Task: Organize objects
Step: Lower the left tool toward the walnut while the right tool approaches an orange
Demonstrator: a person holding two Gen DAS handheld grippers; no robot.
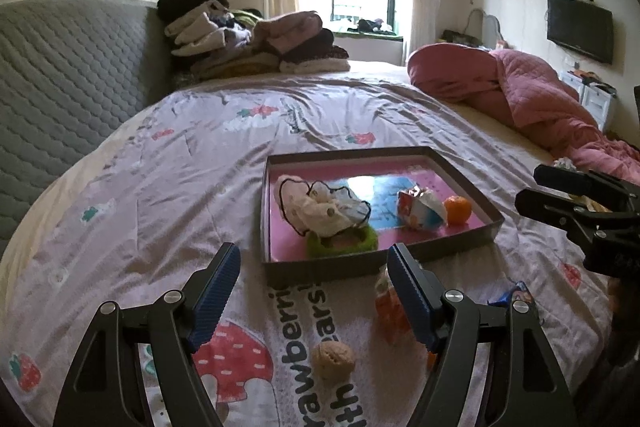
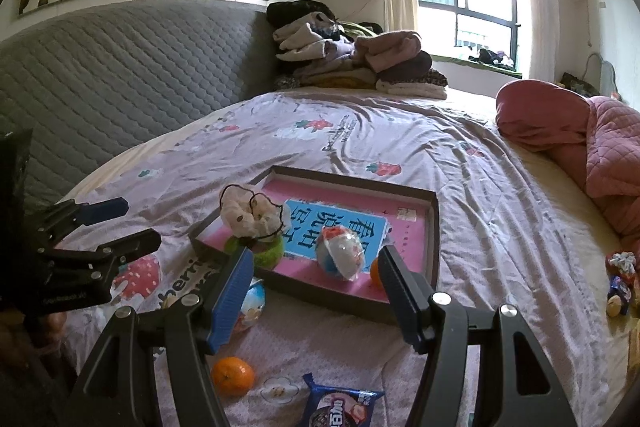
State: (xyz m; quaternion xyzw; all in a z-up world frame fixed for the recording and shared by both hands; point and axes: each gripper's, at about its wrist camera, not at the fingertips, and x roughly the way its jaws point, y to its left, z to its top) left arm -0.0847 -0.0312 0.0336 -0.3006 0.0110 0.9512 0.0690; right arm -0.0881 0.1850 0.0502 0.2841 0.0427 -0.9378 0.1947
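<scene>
A shallow dark box with a pink floor [image 1: 460,167] [image 2: 434,227] lies on the bed. In it are a cream scrunchie on a green ring [image 1: 320,211] [image 2: 256,223], a wrapped snack [image 1: 420,209] [image 2: 340,255] and a tangerine [image 1: 457,209] [image 2: 374,271]. My left gripper [image 1: 314,263] is open and empty, above a walnut [image 1: 333,361] and an orange-white packet [image 1: 390,311]. My right gripper [image 2: 316,269] is open and empty, in front of the box. Below it lie a tangerine [image 2: 233,375], a cookie packet [image 2: 340,407] and a blue-white packet [image 2: 252,303].
The bed has a lilac strawberry-print cover [image 1: 180,167]. A pink quilt [image 1: 520,95] lies at the right, folded clothes [image 1: 248,39] at the back, a grey padded headboard [image 1: 60,75] at the left. Several small items [image 2: 620,283] lie at the right bed edge.
</scene>
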